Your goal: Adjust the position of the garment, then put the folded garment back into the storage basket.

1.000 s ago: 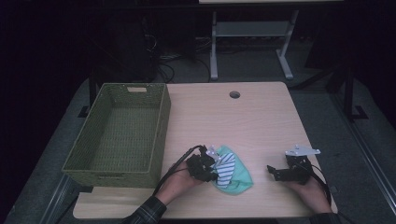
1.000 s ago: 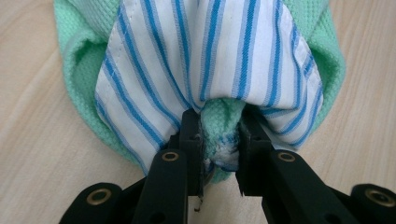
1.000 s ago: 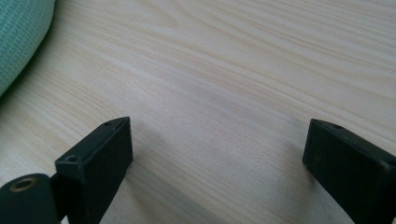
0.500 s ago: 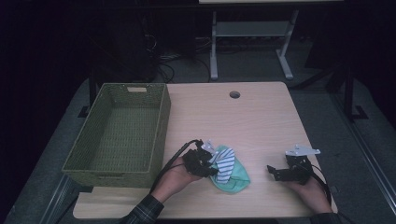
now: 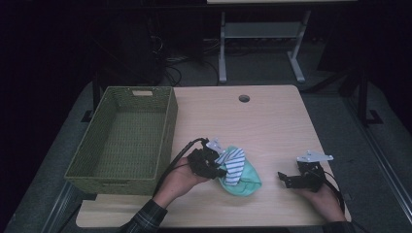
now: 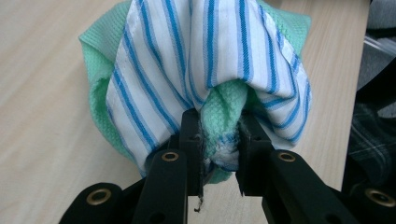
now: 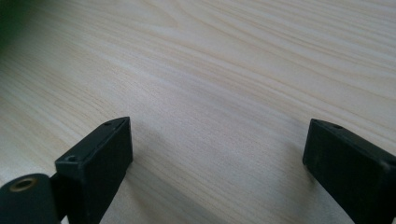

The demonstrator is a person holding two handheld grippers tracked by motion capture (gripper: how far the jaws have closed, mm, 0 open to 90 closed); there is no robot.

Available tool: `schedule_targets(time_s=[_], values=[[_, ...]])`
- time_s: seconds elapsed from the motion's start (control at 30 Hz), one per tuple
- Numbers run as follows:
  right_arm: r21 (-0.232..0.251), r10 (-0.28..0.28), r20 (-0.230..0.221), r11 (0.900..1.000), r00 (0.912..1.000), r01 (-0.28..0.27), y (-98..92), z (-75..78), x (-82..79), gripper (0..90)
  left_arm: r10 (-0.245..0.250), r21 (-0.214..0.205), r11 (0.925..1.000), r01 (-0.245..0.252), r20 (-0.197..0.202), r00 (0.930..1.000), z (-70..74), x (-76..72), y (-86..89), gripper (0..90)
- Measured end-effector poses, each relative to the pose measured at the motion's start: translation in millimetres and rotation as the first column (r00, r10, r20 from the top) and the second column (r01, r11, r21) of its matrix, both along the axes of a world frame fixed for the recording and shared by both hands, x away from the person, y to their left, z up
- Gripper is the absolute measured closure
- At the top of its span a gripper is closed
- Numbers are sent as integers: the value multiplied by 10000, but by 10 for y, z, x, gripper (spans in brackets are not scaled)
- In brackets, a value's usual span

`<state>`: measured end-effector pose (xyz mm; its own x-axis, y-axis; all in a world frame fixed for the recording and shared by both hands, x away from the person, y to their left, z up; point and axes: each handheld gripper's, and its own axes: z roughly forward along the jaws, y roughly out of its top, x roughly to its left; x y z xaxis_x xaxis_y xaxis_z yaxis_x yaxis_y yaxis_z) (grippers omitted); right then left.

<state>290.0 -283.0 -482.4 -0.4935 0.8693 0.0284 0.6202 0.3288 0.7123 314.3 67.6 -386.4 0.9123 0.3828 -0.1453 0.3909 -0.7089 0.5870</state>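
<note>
A white cloth with blue stripes [image 5: 233,164] lies bunched over a mint green cloth [image 5: 247,183] near the table's front edge. My left gripper [image 5: 219,170] comes at the bundle from its left and is shut on it. In the left gripper view its jaws [image 6: 219,127] pinch a fold of the green cloth [image 6: 225,105], and the striped cloth [image 6: 187,56] drapes around that fold. The pinched edge is raised off the wood. To the right, my right gripper [image 5: 284,178] rests low over the table, apart from the cloths. Its jaws [image 7: 219,140] are open over bare wood.
A green woven basket [image 5: 166,127] with nothing in it stands at the table's left edge, close to my left hand. The wooden table [image 5: 262,126] has a round cable hole [image 5: 244,98] near its far edge. A dark floor and a metal stand lie beyond.
My left hand has risen a little with the cloths pinched, lifting the bundle's left edge. The right hand has kept still.
</note>
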Motion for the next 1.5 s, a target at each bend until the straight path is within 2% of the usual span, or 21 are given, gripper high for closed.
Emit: schedule_targets(time_s=[0.3,0.43,0.6,0.9,1.07,1.1,1.23,1.5], values=[[8,-23,-17,10000,10000,23,0,0,0,76,135,-122,9998,-132,291,9995,271,60,135,749],[-2,-31,-1,10000,10000,31,1,0,5,76,290,-226,9993,-284,240,9993,356,84,195,748],[-24,-27,35,10000,10000,27,-1,-1,9,76,337,-283,9991,-329,280,9990,426,118,293,746],[-19,-30,31,10000,10000,30,0,-1,9,76,798,-415,9961,-778,490,9956,541,134,519,746],[-21,-28,28,10000,10000,28,-1,-1,9,76,1157,-639,9917,-1116,640,9912,638,118,639,746],[-11,-40,29,10000,10000,40,0,-1,9,76,1081,-535,9931,-1043,729,9915,656,126,667,746],[2,-54,26,10000,10000,54,2,-1,9,76,1515,-520,9877,-1473,870,9846,717,133,807,746],[2,-51,23,10000,10000,51,2,-1,8,76,2089,-723,9766,-2024,989,9729,822,141,1059,746]])
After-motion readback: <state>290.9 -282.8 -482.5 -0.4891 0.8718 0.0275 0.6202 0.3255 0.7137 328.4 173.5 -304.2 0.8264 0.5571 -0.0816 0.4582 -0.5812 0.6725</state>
